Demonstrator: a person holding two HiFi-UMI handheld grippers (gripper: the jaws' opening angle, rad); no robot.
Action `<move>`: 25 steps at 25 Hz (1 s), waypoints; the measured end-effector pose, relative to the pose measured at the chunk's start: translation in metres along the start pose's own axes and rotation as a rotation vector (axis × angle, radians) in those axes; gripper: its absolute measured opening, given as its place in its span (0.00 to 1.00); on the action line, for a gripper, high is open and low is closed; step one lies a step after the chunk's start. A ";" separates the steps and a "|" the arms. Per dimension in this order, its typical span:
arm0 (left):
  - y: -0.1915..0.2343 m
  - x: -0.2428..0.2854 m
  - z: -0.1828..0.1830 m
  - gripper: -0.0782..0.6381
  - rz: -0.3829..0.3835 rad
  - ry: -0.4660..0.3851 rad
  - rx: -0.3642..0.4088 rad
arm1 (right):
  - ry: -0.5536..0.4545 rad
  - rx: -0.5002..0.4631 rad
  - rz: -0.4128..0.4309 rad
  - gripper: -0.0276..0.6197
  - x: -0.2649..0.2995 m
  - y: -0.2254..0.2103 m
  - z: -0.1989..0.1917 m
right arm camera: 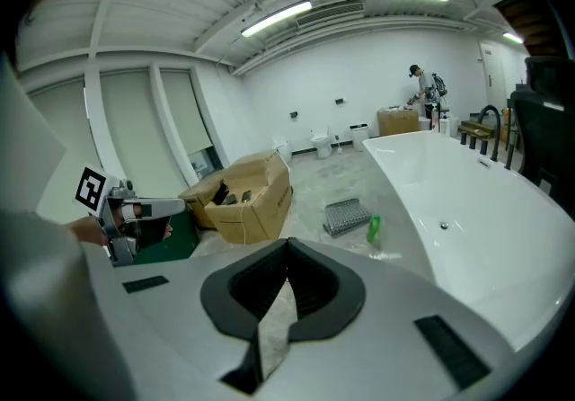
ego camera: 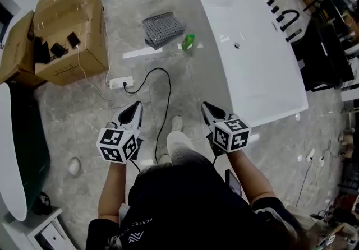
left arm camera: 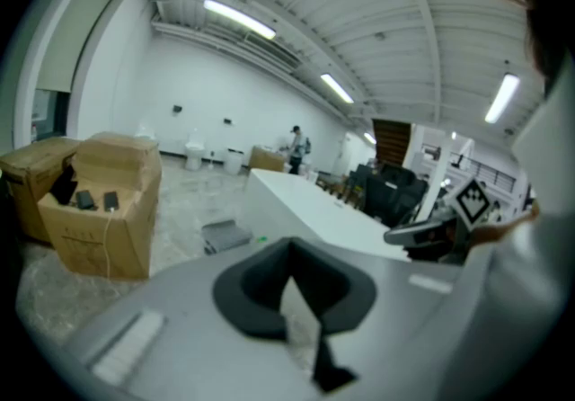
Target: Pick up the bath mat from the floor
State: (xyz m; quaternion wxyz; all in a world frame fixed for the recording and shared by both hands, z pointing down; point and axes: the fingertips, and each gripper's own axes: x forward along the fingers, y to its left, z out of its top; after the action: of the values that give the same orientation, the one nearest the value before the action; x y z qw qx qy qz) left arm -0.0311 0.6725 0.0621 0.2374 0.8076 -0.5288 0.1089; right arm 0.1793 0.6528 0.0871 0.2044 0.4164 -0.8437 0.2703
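We count two cardboard boxes, one white bathtub, one grey bath mat and one green bottle. We also count one power strip and two grippers, the left gripper and the right gripper.

Bare warehouse-like hall with freestanding bathtub and cardboard boxes.
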 end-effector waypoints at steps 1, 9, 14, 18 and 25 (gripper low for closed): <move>0.004 0.007 0.006 0.12 0.010 0.001 -0.005 | -0.001 -0.001 0.006 0.04 0.007 -0.007 0.009; 0.028 0.078 0.053 0.12 0.059 0.002 -0.014 | 0.022 -0.031 0.053 0.04 0.063 -0.063 0.073; 0.038 0.120 0.067 0.12 0.051 0.008 -0.042 | 0.043 -0.050 0.082 0.04 0.095 -0.086 0.099; 0.049 0.143 0.075 0.12 0.050 0.018 -0.055 | 0.053 -0.064 0.095 0.04 0.116 -0.096 0.110; 0.067 0.181 0.096 0.12 0.036 0.029 -0.030 | 0.062 -0.044 0.110 0.04 0.152 -0.107 0.130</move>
State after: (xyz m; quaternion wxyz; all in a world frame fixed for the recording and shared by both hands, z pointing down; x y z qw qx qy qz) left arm -0.0240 0.4575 0.0741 0.2551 0.7927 -0.5411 0.1171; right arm 0.1645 0.4272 0.1041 0.2245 0.3560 -0.8644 0.2752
